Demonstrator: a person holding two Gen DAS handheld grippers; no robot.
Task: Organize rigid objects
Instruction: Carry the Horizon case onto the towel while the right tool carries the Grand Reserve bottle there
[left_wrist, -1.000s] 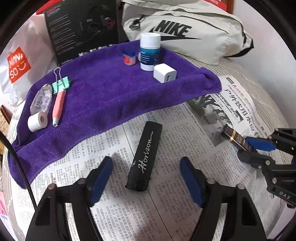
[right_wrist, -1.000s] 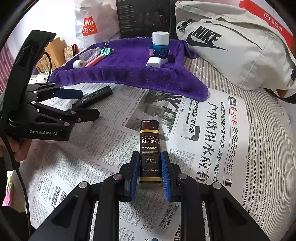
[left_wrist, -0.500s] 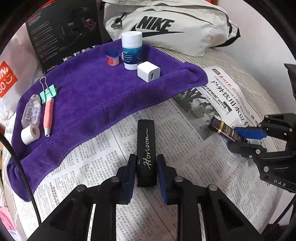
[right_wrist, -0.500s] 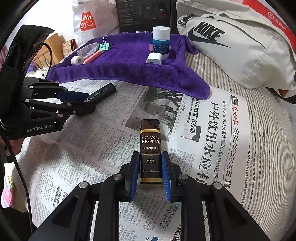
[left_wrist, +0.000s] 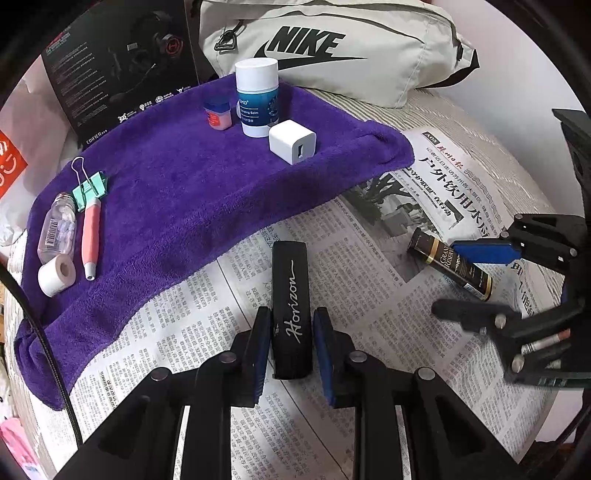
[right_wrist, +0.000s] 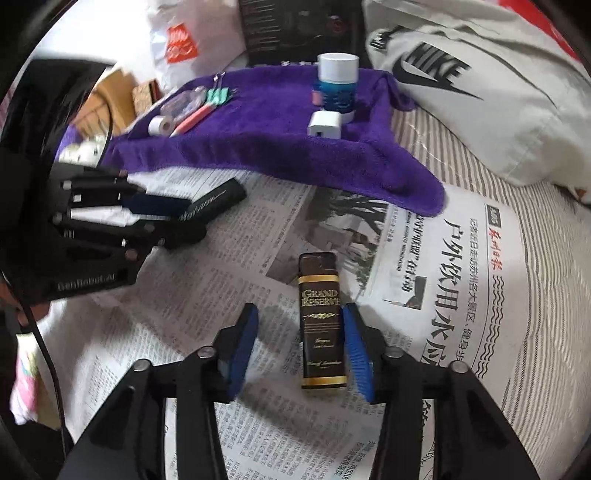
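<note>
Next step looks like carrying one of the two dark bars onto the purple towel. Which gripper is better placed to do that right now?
Left. The left gripper is shut on the Horizon bar, close to the purple towel. The right gripper is open around the Grand Reserve bar, gripping nothing.

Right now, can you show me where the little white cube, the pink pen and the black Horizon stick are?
White cube (left_wrist: 292, 141): left wrist view, on its front face beside the slot.
Pink pen (left_wrist: 91, 240): left wrist view, on the middle of its barrel.
Black Horizon stick (left_wrist: 290, 280): left wrist view, on its top face above the lettering.
</note>
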